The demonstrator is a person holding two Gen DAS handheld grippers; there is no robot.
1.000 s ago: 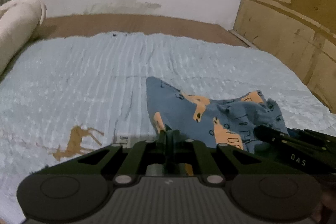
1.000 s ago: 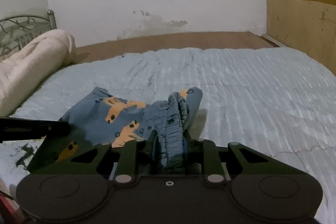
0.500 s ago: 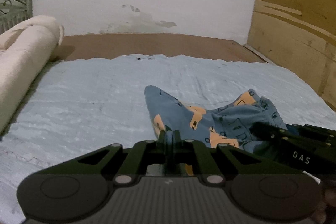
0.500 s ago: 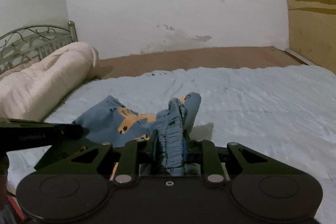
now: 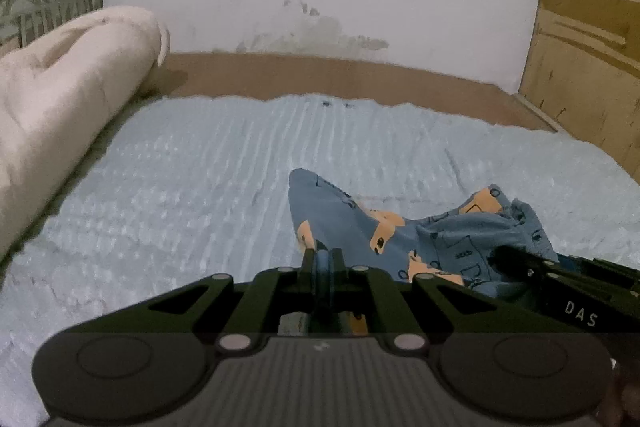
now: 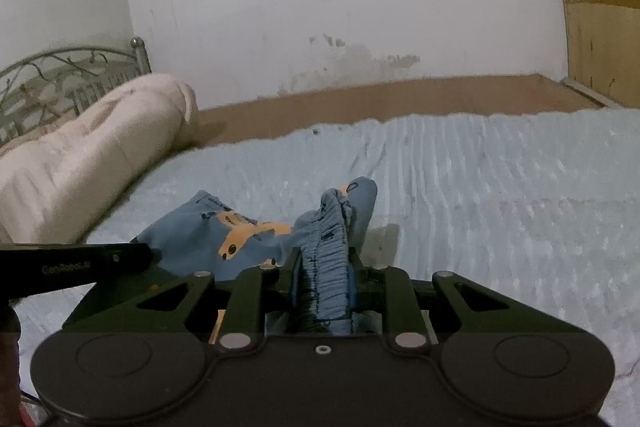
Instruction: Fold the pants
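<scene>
Blue printed pants (image 6: 240,227): thin edge pinched in left gripper (image 5: 322,259), waistband clamped in right gripper (image 6: 322,267); uneven pulling risks slipping.

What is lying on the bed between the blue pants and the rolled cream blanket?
Nothing: only bare light-blue bedspread lies between the pants and the rolled blanket, seen in both wrist views.

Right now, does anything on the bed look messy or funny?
Yes. The blue pants are bunched and crumpled rather than flat, pinched by the left tool and right tool. Nothing looks torn or spilled.
</scene>
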